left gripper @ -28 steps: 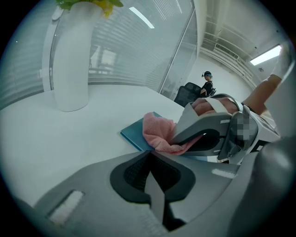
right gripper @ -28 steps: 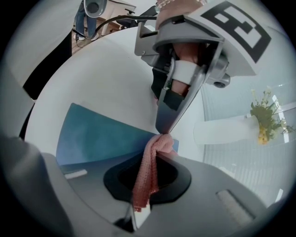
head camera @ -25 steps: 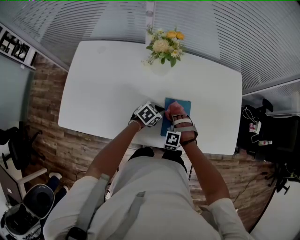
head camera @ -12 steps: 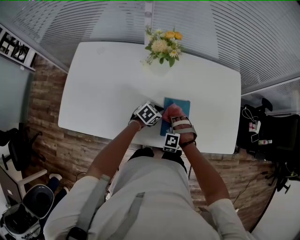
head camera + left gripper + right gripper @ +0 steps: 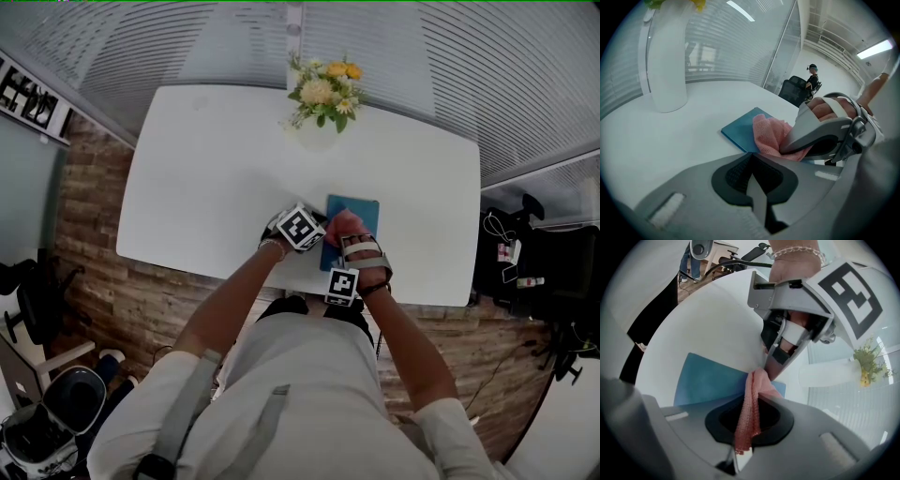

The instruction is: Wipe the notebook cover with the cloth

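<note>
No legible words, numbers or brands, only a black-and-white square pattern on a marker cube (image 5: 848,291)

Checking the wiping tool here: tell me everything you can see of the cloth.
The cloth is pink, with a knitted-looking weave, soft and bunched. One strip is pinched between the shut jaws of the right hand-held gripper; the rest bulges out in front and rests on the blue notebook.

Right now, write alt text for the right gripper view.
The right tongs are shut on a pink cloth that reaches onto a blue notebook on a white table. The left tongs point down just behind the cloth.
</note>
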`<state>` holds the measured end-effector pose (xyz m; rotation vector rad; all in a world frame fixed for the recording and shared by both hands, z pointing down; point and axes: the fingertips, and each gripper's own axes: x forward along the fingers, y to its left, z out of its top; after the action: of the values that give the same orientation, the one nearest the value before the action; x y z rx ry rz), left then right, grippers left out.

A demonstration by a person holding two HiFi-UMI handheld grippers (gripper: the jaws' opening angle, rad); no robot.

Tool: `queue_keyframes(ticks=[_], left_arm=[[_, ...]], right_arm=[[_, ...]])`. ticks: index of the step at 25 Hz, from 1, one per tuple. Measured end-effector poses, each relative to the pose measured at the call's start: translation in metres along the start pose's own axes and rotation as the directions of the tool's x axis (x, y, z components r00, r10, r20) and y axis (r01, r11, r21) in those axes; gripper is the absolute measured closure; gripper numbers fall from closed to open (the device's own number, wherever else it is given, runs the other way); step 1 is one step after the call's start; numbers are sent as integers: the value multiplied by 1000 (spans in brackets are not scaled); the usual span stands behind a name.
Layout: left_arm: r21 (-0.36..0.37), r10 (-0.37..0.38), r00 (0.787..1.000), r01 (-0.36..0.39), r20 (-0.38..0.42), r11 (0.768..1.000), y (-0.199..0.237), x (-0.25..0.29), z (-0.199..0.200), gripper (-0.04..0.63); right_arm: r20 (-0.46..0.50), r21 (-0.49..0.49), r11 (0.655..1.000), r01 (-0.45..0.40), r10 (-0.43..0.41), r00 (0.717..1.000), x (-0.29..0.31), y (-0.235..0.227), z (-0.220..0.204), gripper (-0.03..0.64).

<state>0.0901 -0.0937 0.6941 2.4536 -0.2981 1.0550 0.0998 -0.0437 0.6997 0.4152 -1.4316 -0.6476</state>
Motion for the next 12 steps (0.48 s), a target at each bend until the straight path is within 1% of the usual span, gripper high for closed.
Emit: queue_keyframes(ticks=[12], left_arm=[[-8,-7,1000,7,-9,1000,1,1,-1,600]], right_arm=[[-1,1,1000,-9,9,1000,-5,5,3,612]])
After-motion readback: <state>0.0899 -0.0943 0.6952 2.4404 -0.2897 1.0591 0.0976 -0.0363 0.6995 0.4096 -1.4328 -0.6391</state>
